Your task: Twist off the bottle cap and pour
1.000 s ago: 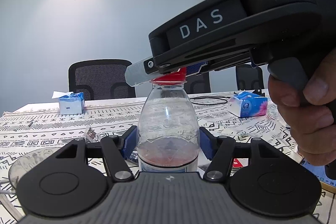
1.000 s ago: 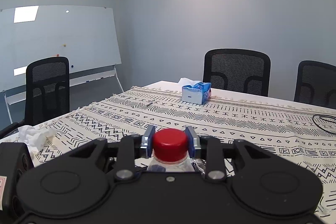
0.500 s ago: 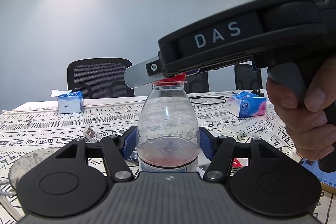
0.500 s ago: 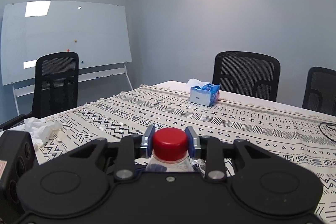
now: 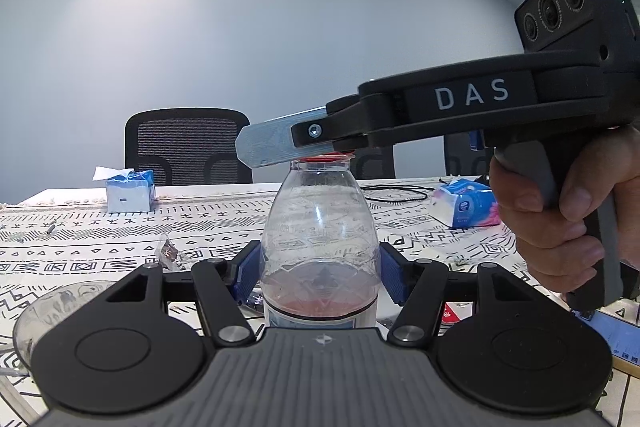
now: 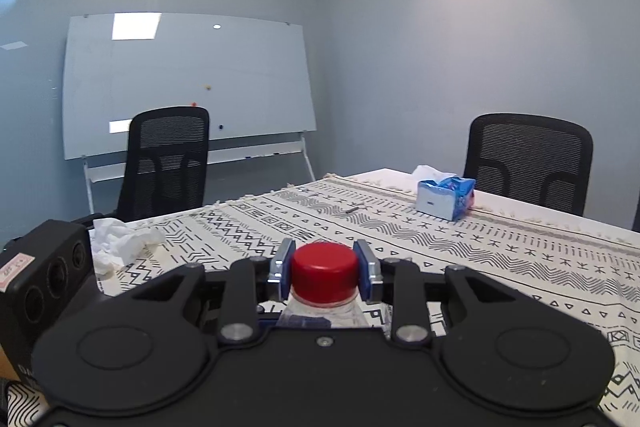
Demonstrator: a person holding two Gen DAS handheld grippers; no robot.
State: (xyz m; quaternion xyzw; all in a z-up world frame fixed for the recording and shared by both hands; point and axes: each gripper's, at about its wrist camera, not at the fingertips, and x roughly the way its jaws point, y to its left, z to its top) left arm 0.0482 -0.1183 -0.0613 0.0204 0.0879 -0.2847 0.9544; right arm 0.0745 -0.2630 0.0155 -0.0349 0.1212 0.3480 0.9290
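The bottle (image 5: 320,239) stood upright on the counter (image 5: 100,239), clenched around its body by the left tool (image 5: 320,267). The right tool (image 6: 324,271) was clamped on the red cap (image 6: 324,273), coming in from the side. The likeliest failure was the pads slipping round the smooth cap, or the thin plastic body turning in the left grip, so the thread never loosened. Lifting the cap off at a tilt could jog the bottle and slosh the little red liquid. A clear bowl (image 5: 52,307) sat low to the left, near the counter's edge; open cloth lay beyond.
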